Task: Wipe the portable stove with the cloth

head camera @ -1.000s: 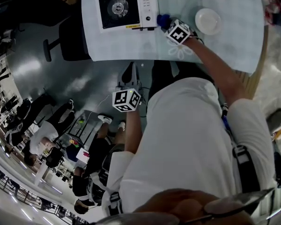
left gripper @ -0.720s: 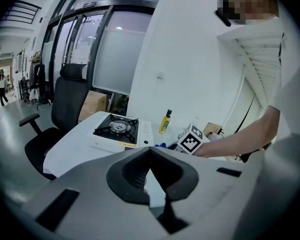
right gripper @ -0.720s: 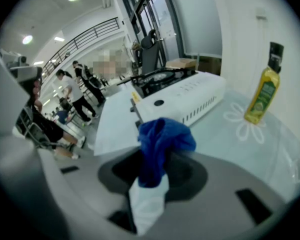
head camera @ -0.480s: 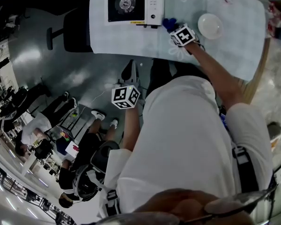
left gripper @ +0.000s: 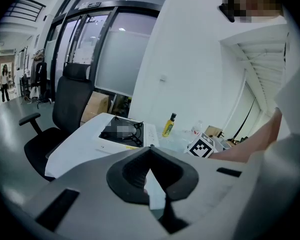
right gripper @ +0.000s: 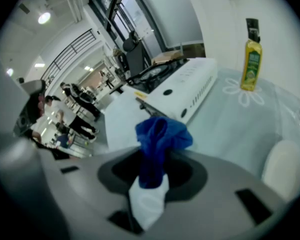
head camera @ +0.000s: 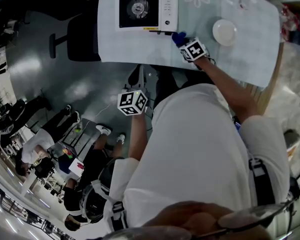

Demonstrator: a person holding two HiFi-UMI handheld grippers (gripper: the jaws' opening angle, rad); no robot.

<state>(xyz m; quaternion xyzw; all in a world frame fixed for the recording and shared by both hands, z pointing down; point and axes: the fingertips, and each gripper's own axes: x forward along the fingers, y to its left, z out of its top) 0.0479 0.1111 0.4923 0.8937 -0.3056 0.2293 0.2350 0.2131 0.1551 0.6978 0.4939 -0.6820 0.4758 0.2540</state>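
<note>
Cloth (right gripper: pixel 160 139) comes first, because it is closest. It is blue and bunched up, and it sticks out of the right claw (right gripper: pixel 151 180). That claw is squeezed tight on it, so the cloth does not fall and a soft puff hangs out in front, ready for rubbing.

The left claw (left gripper: pixel 151 156) is closed too, but it has nothing in it. The person holds it low, off the edge of the desk (head camera: pixel 240 59), and well away from the work. I think it waits there so it does not get in the way.

The cloth is just beside the front corner of the stove (head camera: pixel 147 9), on the side with the knobs. I cannot tell if it touches the stove yet. The stove is white with a dark top and a round burner in the middle. It sits flat on the desk, so the wiping looks like it is about to start at that near corner.

A white plate (head camera: pixel 224 32) lies to the right, near the claw. A yellow bottle (right gripper: pixel 251 66) stands farther back. A black chair (left gripper: pixel 70 104) is past the far side of the desk.
</note>
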